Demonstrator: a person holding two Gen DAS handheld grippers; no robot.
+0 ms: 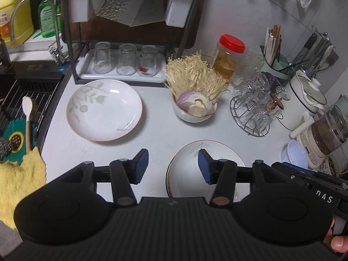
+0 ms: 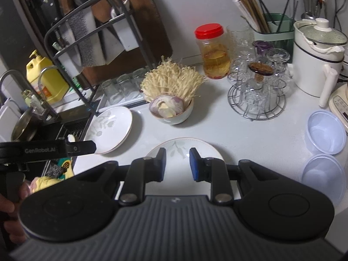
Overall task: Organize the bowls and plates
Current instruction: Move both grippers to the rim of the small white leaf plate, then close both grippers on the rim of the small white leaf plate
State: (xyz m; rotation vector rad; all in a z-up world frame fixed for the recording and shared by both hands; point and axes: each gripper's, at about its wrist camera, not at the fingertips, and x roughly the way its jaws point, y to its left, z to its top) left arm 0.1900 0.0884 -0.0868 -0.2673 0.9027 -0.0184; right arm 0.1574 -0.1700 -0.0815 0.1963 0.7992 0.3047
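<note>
Grippers hang empty as we hover: left gripper (image 1: 173, 166) spread, right gripper (image 2: 176, 164) narrowly parted, above the near plate (image 2: 184, 150).

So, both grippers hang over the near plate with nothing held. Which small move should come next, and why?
Probably lower the right gripper onto the far rim of the near plate and close on it. Its jaws stand apart and empty just above that plate, while the second plate lies apart near the sink. The left gripper is also open and empty, so it can wait.
</note>
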